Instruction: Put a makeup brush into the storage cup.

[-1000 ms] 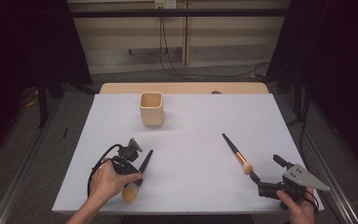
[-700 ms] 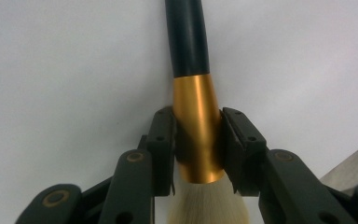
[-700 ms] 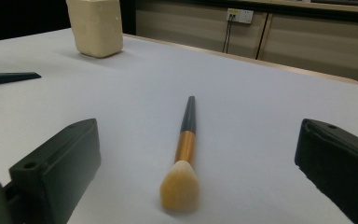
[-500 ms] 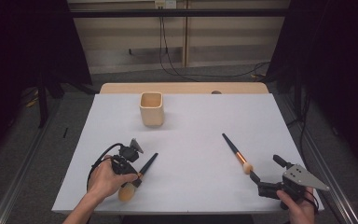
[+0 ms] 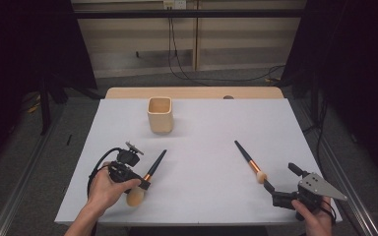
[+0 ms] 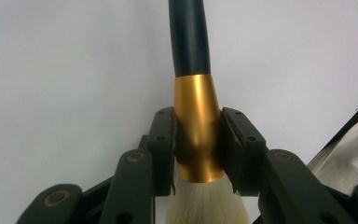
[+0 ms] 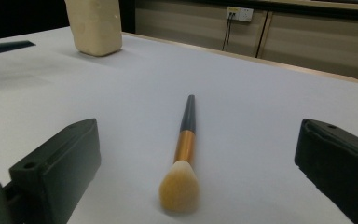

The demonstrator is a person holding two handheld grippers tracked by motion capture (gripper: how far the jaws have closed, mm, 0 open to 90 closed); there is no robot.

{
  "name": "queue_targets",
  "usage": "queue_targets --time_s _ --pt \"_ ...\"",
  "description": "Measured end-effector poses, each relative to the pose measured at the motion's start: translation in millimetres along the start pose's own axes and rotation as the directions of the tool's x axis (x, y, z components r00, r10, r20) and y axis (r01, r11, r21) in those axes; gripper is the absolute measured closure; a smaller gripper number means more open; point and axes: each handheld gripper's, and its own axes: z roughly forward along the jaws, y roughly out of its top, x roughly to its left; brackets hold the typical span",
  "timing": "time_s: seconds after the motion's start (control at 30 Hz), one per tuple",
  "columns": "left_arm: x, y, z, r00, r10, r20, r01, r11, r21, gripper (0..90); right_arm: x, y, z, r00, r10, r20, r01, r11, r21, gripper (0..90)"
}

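From above, on the white table (image 5: pixel 202 147), the left gripper (image 5: pixel 145 183) sits near the front left corner, its jaws clamped on the gold collar of a large brush (image 5: pixel 147 174); that brush's black handle points away toward the middle of the table, and its pale bristle head lies at the person's left hand (image 5: pixel 106 189). A square tan cup (image 5: pixel 159 114) stands upright farther back, well apart from both tools. Near the front right corner the right gripper (image 5: pixel 279 183), held by the right hand (image 5: pixel 315 216), has its jaws spread wide, with the bristle tip of a second brush (image 5: pixel 249 161) lying just beside them and its handle slanting away toward the table's centre. Along the left gripper's own jaws, both black pads (image 6: pixel 163 144) press on the gold collar of the large brush from either side, the dark handle rising above and the white bristles below. Along the right gripper's jaws, the two jaws stand far apart near the frame's edges, and the second brush lies flat on the table between them, touching neither, with the cup in the far background.
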Motion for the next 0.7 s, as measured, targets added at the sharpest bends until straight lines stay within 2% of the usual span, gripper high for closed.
queue_targets --time_s 0.1,0.17,0.23,0.3,0.33,0.53,0.7 --pt "-0.3 -1.3 -2.7 0.9996 0.027 0.008 -0.027 0.9975 -0.065 66.5 0.1 0.1 -0.2 1.0000 -0.001 -0.001 0.001 1.000 0.000 0.0" --pt "-0.7 -1.6 -3.3 0.9991 0.041 0.007 -0.040 0.9929 -0.112 66.5 0.3 0.1 -0.2 1.0000 -0.002 -0.001 0.002 1.000 -0.001 0.0" --pt "-0.3 -1.9 -3.2 0.9991 0.040 0.009 -0.039 0.9894 -0.140 66.5 0.3 0.1 -0.2 1.0000 -0.002 -0.001 0.002 1.000 0.000 0.0" --pt "1.0 -2.1 -3.4 0.9982 0.060 0.002 -0.059 0.9842 -0.167 66.5 0.1 0.1 -0.4 1.0000 -0.001 0.000 0.001 1.000 -0.001 0.0" --pt "1.5 -2.6 -3.5 0.9984 0.055 0.008 -0.053 0.9815 -0.184 66.5 0.0 0.1 -0.5 1.0000 0.000 0.000 0.000 1.000 -0.001 0.0" --pt "1.6 -6.5 -5.9 0.9974 0.071 0.010 -0.066 0.9629 -0.262 66.5 0.1 0.0 -0.9 1.0000 -0.001 0.000 0.001 1.000 -0.001 0.0" --pt "0.8 -10.4 -9.1 0.9960 0.088 0.015 -0.077 0.9370 -0.341 66.5 0.1 0.0 -0.9 1.0000 0.000 0.001 0.000 1.000 -0.001 0.0"
